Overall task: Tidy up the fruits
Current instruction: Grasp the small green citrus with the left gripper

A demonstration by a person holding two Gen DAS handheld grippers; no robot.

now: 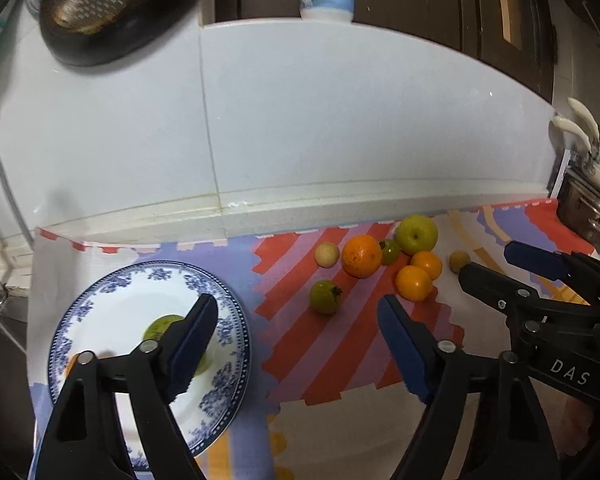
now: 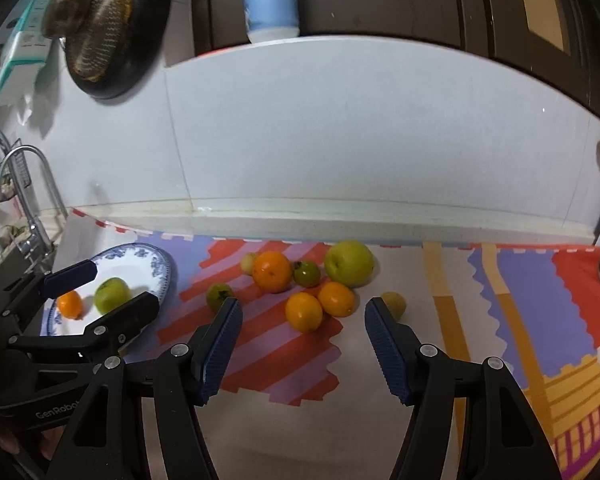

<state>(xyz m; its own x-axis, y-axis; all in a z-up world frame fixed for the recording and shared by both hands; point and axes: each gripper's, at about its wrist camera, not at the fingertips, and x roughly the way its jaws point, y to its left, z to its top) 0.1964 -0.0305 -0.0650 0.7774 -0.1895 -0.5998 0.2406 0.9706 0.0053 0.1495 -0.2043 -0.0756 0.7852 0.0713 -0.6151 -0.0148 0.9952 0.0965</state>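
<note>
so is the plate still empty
No, the plate holds a small orange and a green fruit, seen in the right wrist view.

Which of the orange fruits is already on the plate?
The small orange fruit lying on the blue-patterned plate beside a green fruit. The other three orange ones sit on the mat.

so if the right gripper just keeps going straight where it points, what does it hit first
Most likely the nearer small orange, which lies about centred ahead of the open right gripper, with a second orange just behind; depth is uncertain.
</note>
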